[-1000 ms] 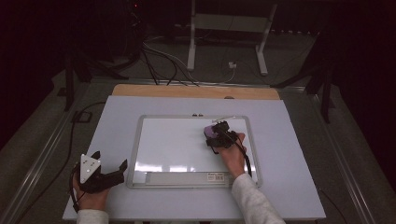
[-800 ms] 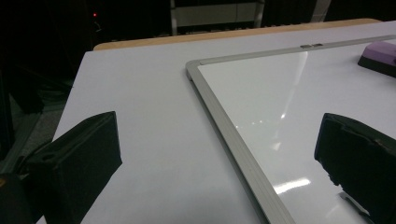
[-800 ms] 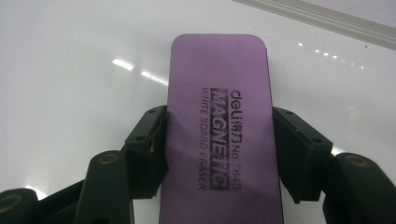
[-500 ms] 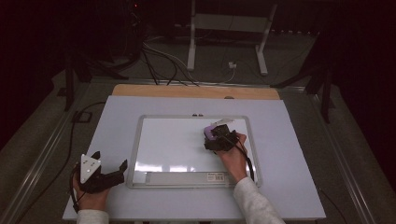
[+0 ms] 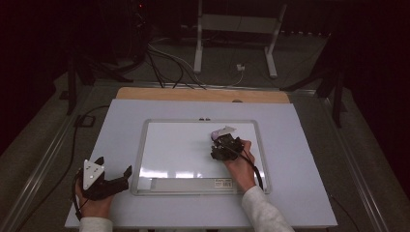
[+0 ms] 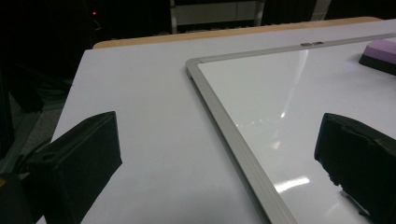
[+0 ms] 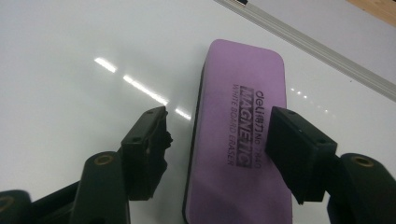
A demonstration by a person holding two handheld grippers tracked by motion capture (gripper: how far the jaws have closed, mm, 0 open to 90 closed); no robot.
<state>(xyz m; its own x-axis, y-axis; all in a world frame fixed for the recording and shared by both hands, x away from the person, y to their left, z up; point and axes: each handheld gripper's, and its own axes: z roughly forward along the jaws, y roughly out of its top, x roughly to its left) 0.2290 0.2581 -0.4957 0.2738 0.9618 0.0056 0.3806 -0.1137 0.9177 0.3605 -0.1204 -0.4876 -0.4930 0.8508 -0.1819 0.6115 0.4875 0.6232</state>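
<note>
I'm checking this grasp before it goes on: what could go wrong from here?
The right tongs straddle the purple magnetic whiteboard eraser off-centre: the left pad stands clear, so closing may twist or push it. The glossy white whiteboard lies loose on the table, and the left tongs rest beside it, not holding it, so wiping might shift it.

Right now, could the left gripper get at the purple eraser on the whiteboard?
Probably not without a long reach. The left gripper sits off the whiteboard near its corner, and the purple eraser lies far across the board, between the right gripper jaws, which would crowd it.
</note>
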